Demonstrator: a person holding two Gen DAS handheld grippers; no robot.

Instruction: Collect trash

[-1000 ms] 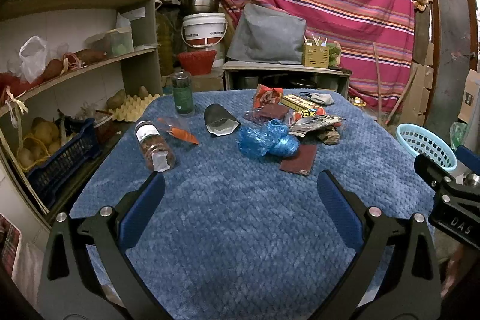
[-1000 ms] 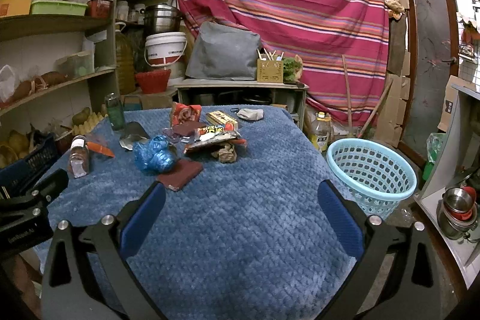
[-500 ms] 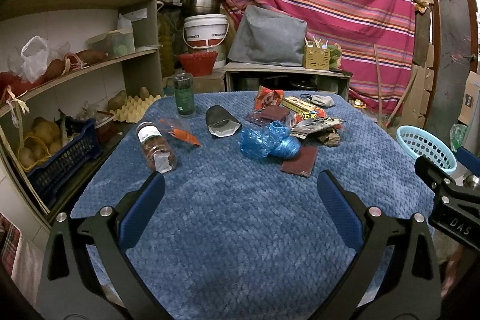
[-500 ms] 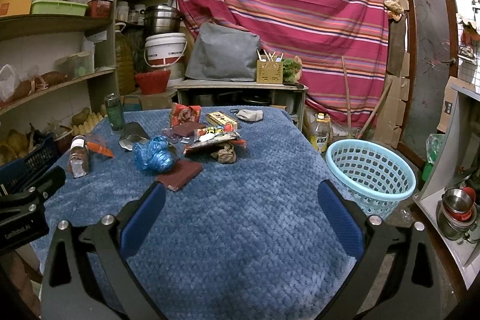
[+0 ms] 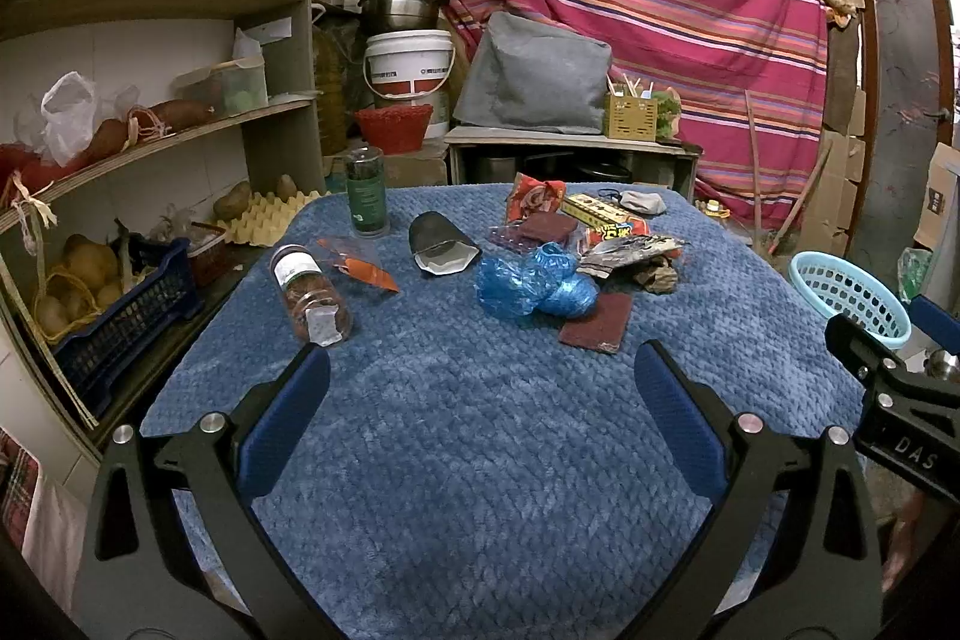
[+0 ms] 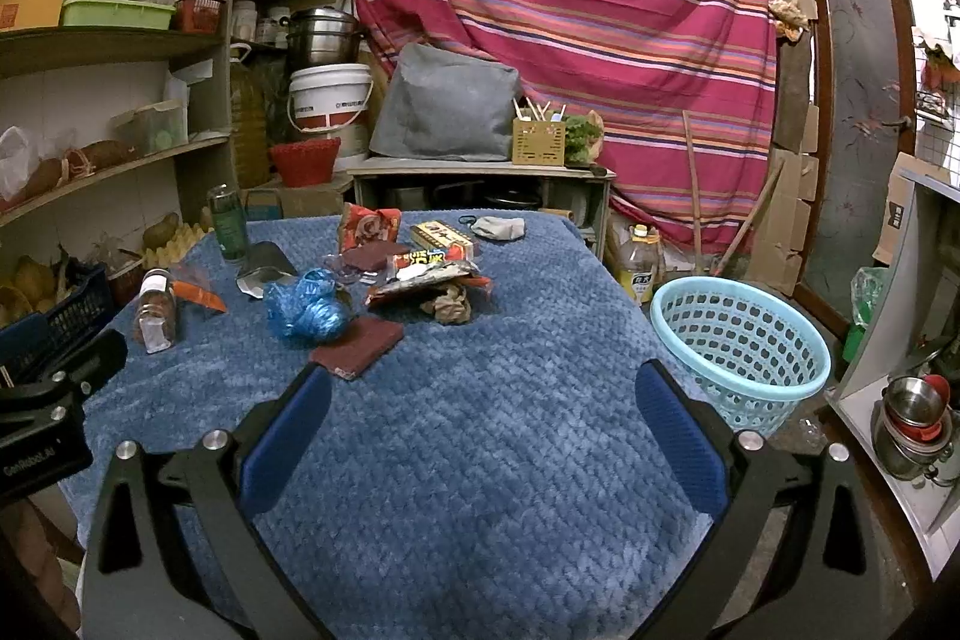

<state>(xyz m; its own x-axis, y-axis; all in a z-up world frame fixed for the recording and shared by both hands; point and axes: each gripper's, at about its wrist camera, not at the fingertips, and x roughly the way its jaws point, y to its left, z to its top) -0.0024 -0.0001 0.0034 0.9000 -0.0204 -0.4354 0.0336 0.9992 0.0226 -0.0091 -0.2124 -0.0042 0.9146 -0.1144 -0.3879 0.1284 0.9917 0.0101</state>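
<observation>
1. The left gripper [image 5: 480, 382] hangs over the near part of the blue worktop [image 5: 480, 460]. Its fingers [image 5: 282, 430] are spread wide and hold nothing.
2. The right gripper [image 6: 480, 394] is over the same worktop. Its fingers [image 6: 684, 436] are spread wide too, with nothing between them.
3. The trash sits in a heap far back on the worktop, well apart from both grippers.
4. A blue bag [image 5: 534, 283] is in the middle of the heap.
5. A dark red pad [image 5: 597, 322] lies just beside the blue bag, on the near side.
6. Snack wrappers [image 6: 429, 274] and a brown paper ball [image 6: 450, 307] lie behind the bag.
7. A jar [image 5: 309, 295] lies on its side, left of the bag.
8. A light blue basket [image 6: 741, 346] stands on the floor, right of the worktop.
</observation>
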